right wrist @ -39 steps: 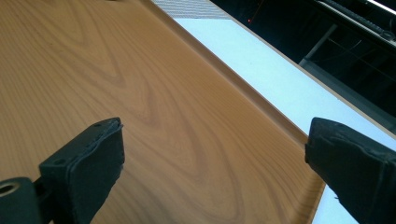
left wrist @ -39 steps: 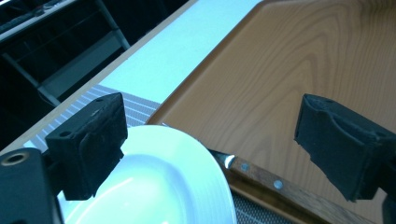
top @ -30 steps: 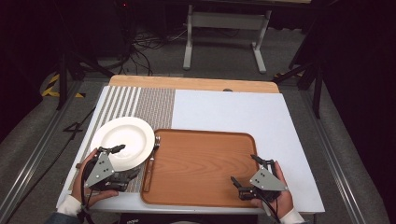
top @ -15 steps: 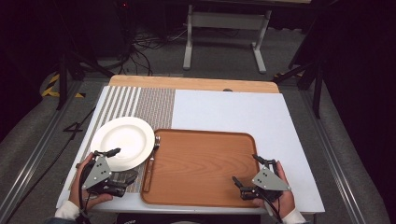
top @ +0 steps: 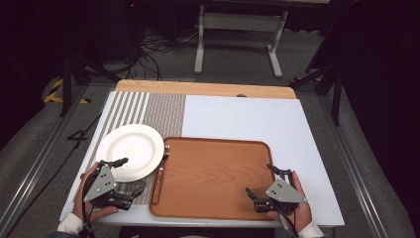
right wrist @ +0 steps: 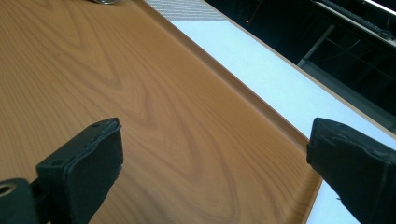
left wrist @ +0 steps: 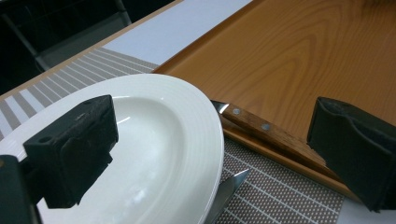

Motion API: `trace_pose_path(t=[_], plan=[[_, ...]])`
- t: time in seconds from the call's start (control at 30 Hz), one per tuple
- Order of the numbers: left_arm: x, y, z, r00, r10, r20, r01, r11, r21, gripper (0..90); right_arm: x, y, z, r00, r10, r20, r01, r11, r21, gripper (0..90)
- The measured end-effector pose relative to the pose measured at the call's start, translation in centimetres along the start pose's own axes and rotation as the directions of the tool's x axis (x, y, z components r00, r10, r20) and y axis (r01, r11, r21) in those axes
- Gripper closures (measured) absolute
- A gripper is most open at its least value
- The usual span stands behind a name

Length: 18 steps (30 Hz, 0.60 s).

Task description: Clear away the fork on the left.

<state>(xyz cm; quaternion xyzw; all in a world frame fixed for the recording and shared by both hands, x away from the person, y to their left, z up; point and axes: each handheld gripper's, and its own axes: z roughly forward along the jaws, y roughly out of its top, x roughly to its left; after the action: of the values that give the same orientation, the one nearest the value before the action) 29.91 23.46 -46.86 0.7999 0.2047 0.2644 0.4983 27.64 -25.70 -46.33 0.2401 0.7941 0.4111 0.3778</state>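
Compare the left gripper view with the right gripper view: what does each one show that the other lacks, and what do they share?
Left gripper view: the white plate, a wood-handled utensil lying on the tray's edge, a metal tip beside the plate's rim, and much of the striped placemat. Right gripper view: dark floor and a frame past the table's far edge. Both: the wooden tray, the white table surface, and open black jaws.
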Motion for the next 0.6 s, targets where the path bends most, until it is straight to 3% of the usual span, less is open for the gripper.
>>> trace_pose_path(t=[0.6], plan=[[-0.1, 0.11, -0.02, 0.9999, 0.012, -0.007, -0.012, 0.9998, 0.014, 3.4, -0.09, -0.04, 0.12, 1.0, 0.003, -0.002, -0.003, 1.0, 0.0, 4.7]])
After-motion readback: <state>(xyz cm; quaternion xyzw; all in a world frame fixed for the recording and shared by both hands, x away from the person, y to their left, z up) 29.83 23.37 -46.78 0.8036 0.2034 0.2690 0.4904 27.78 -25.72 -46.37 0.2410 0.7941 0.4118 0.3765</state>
